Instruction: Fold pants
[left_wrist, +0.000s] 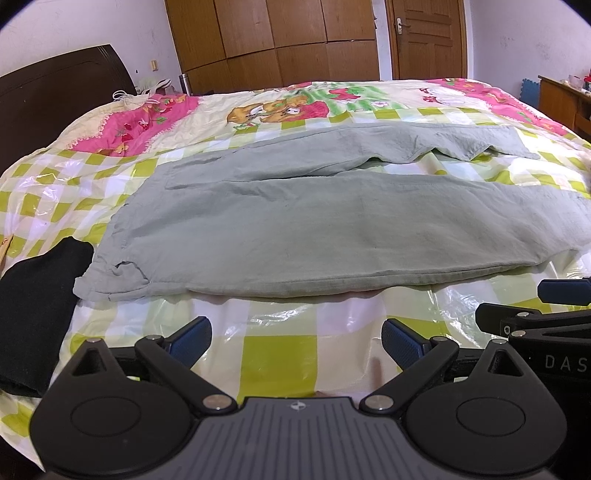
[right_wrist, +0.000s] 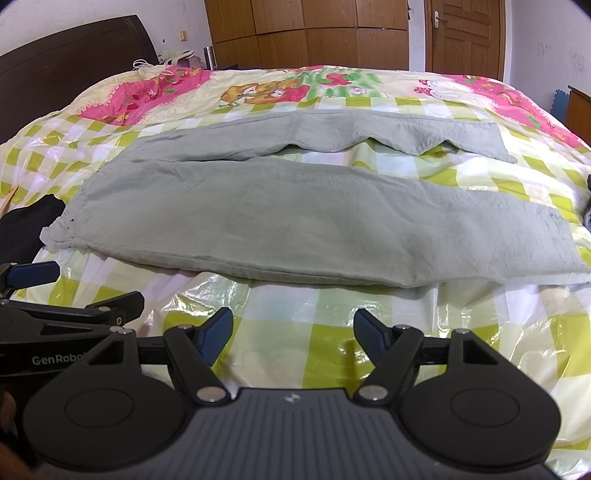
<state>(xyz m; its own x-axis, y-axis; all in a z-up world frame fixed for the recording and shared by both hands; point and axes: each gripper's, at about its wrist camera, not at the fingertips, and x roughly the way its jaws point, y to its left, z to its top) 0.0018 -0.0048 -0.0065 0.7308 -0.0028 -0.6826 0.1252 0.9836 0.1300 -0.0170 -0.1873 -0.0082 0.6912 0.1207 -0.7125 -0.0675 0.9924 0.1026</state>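
We have the pants (left_wrist: 314, 225), pale green, spread flat across the bed (left_wrist: 280, 332), waistband to our left, both legs running right. The far leg lies apart from the near one, a strip of checked cover showing between them. A black cloth (left_wrist: 37, 314) sits just beside the waistband on the left. Our left claw (left_wrist: 295, 341) hangs wide open, gripping nothing, short of the pants' near edge. Our right claw (right_wrist: 293, 334) is spread open too, empty, also near that edge. The two claws sit side by side, close together. Behind the bed: a dark headboard (right_wrist: 74, 51) and wooden wardrobe (left_wrist: 273, 37).
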